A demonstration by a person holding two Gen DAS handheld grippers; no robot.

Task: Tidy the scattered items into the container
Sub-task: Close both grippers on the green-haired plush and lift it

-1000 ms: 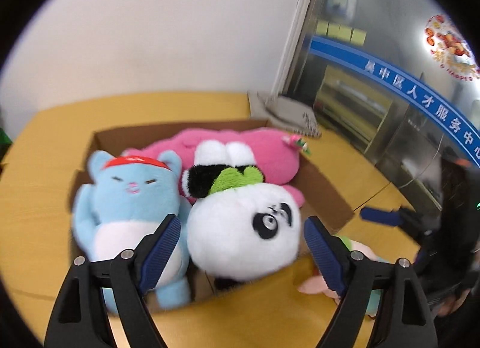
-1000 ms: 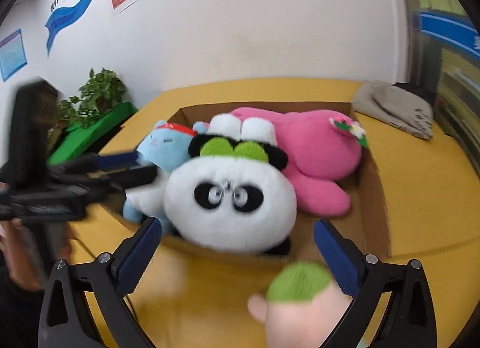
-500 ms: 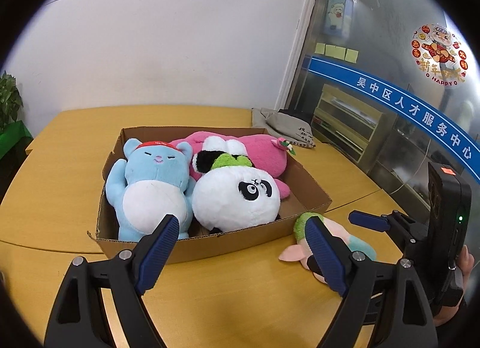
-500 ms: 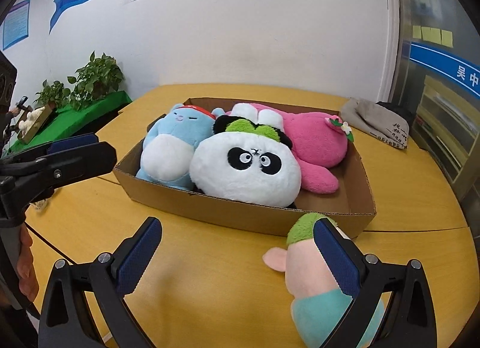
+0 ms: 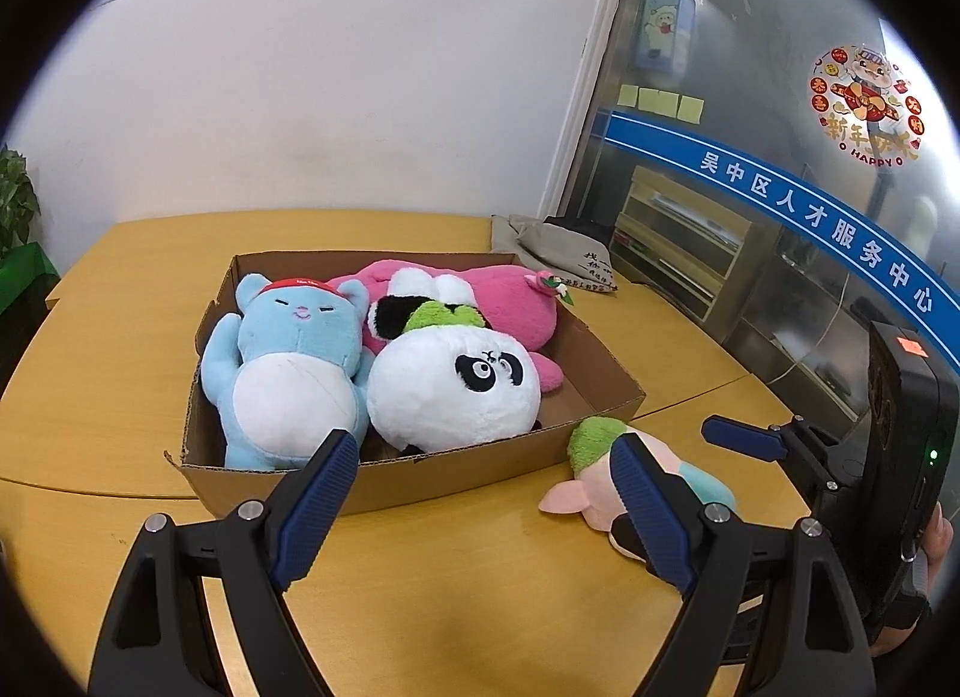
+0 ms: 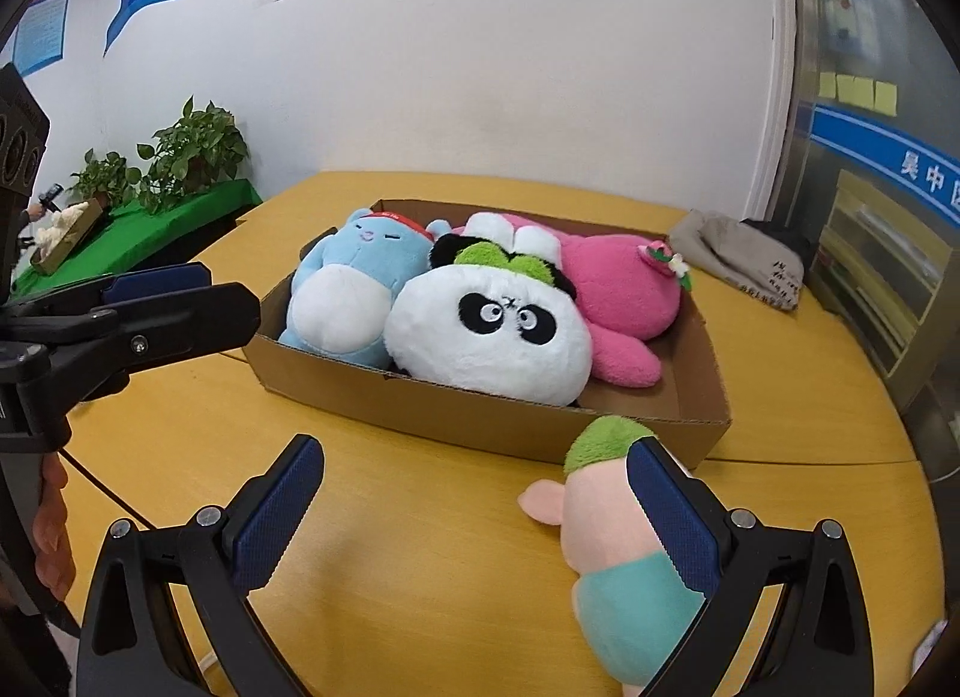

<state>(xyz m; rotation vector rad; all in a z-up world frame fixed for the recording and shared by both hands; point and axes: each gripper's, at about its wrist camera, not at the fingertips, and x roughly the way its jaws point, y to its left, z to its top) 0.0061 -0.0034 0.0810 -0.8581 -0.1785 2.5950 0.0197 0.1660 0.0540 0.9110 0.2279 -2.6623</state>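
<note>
A shallow cardboard box (image 5: 420,475) (image 6: 480,415) on the yellow table holds a blue cat plush (image 5: 288,379) (image 6: 354,277), a panda plush (image 5: 456,391) (image 6: 486,331) and a pink plush (image 5: 504,307) (image 6: 624,289). A small pink plush with green hair and teal body (image 5: 600,475) (image 6: 606,529) lies on the table outside the box's near right corner. My left gripper (image 5: 480,499) is open and empty in front of the box. My right gripper (image 6: 474,517) is open and empty, its right finger beside the small plush.
A grey folded bag (image 5: 564,259) (image 6: 744,259) lies on the table behind the box. Potted plants on a green ledge (image 6: 150,187) stand to the left. A glass partition (image 5: 780,217) runs along the right. The table edge curves close at the right.
Both grippers have pulled back from the box, open and empty. The panda stays in the box. The small pink plush still lies on the table.
</note>
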